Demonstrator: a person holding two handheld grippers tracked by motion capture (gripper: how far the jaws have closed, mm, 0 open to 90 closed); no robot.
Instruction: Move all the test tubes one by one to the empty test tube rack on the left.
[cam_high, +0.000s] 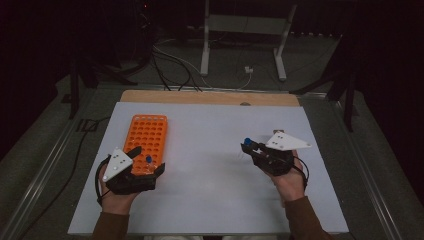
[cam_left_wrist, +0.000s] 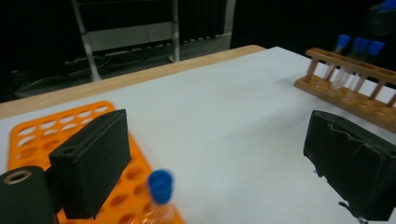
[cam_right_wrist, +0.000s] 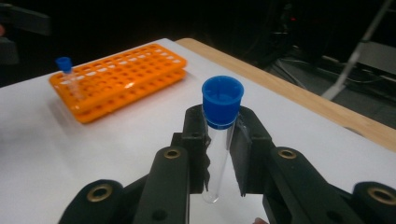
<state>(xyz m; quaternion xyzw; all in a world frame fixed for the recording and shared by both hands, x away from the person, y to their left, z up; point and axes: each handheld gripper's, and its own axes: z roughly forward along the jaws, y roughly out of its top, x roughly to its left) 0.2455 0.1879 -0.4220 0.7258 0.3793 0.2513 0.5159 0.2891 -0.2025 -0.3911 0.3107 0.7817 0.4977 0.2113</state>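
The right tool (cam_right_wrist: 219, 140) is sitting nearest in its own view, its black jaws closing tight on a clear plastic test tube with a blue screw cap (cam_right_wrist: 219, 126), which is standing roughly upright between them, well apart from the orange plastic rack of round holes (cam_right_wrist: 119, 77). In the high view this tool (cam_high: 248, 145) is hovering over the bare white table (cam_high: 210, 200), to the right of the orange rack (cam_high: 146, 142), with the blue cap (cam_high: 247, 141) showing at its tip.

The left tool (cam_left_wrist: 224, 172) is standing wide open, gripping nothing. A second blue-capped clear tube (cam_left_wrist: 160, 196) is standing in a hole at the near end of the orange rack (cam_left_wrist: 60, 126), between the spread jaws but touched by neither. In the high view this tool (cam_high: 148, 167) is straddling the rack's near edge, where that tube (cam_high: 148, 160) is sitting.

Far beyond the orange rack, in the left gripper view, a brown wooden rack (cam_left_wrist: 350, 93) is holding several more blue-capped tubes (cam_left_wrist: 359, 60).
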